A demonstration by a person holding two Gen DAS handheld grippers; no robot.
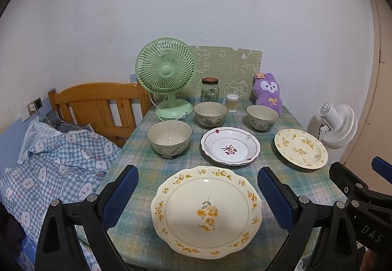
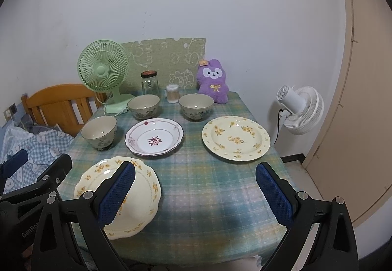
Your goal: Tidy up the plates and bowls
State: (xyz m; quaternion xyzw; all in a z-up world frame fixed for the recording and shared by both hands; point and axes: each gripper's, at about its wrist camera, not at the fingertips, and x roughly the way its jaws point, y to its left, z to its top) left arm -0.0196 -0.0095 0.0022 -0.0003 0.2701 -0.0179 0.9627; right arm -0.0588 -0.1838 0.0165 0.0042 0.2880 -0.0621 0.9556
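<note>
Left tongs (image 1: 198, 194): spread wide, empty, above the large scalloped cream plate with yellow flowers (image 1: 206, 212).
Right tongs (image 2: 195, 191): released, empty, over bare checked worktop (image 2: 208, 197).
Middle row: white plate with a red motif (image 2: 154, 140); round cream flowered plate (image 2: 236, 138), well apart.
Bowls: three grey-green ceramic bowls (image 2: 99, 132) (image 2: 144, 106) (image 2: 196, 103), left and behind.

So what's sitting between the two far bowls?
Just behind the gap between the two far bowls stands a cotton swab tub; otherwise bare tablecloth, in both views.
</note>
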